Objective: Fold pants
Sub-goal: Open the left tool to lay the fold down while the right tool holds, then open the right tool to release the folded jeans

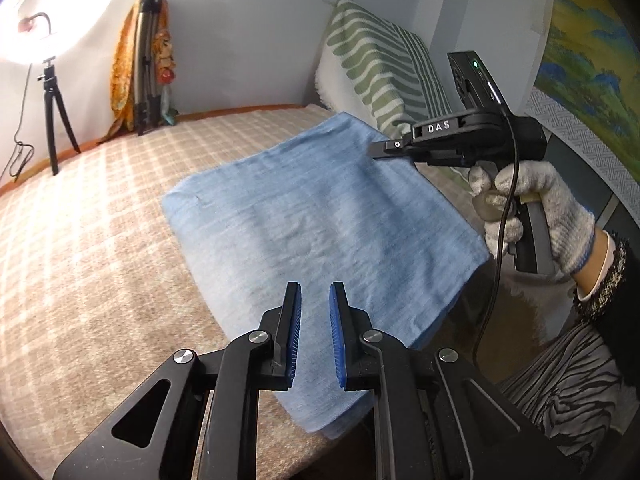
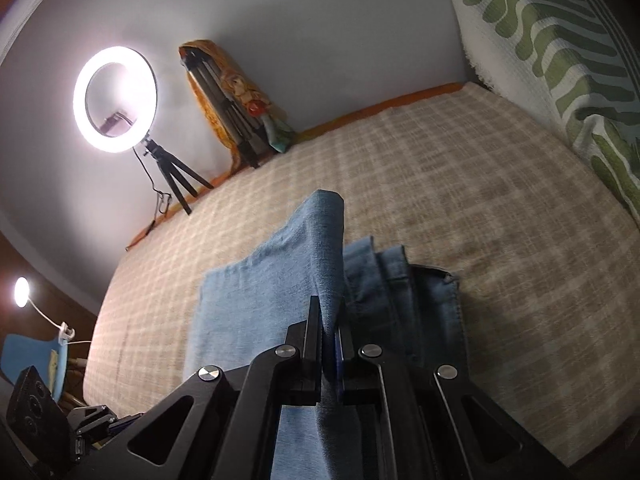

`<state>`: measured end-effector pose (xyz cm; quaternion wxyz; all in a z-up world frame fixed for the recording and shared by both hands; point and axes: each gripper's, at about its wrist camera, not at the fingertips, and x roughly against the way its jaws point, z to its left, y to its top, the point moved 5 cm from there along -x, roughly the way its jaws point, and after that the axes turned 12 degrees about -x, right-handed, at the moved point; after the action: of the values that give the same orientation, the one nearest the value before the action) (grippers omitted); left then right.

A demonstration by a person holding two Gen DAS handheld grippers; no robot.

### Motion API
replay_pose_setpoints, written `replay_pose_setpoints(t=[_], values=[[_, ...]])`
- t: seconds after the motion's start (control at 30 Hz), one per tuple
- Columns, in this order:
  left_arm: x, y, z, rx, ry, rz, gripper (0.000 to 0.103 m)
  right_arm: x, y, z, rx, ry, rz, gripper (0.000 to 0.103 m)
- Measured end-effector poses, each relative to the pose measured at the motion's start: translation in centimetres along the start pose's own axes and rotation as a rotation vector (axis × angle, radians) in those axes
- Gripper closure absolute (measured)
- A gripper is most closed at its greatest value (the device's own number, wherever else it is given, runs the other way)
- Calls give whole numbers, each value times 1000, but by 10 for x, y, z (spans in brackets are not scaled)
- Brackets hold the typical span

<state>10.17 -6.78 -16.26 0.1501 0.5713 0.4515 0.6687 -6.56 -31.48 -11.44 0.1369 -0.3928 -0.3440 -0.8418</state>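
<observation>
Light blue denim pants [image 1: 320,216] lie folded in a flat rectangle on the checked beige bedspread [image 1: 100,240]. My left gripper [image 1: 315,292] is open and empty, just above the near edge of the pants. My right gripper [image 1: 380,148], held in a white-gloved hand, sits at the far right edge of the pants. In the right wrist view the right gripper [image 2: 330,316] is shut on a raised fold of the pants [image 2: 320,240], with lower layers [image 2: 420,292] beside it.
A green-and-white striped pillow [image 1: 380,68] leans at the head of the bed. A ring light on a tripod [image 2: 116,100] and a folded tripod under an orange cloth [image 2: 236,120] stand by the far wall. A blue chair [image 2: 28,356] is at the left.
</observation>
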Motion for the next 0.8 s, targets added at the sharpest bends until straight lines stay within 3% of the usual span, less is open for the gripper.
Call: replay_pose_setpoints(t=[0.8], values=[[-25,-4,-9,-19,-25,69,91,-21,-8,-22,33,-154,29,101]])
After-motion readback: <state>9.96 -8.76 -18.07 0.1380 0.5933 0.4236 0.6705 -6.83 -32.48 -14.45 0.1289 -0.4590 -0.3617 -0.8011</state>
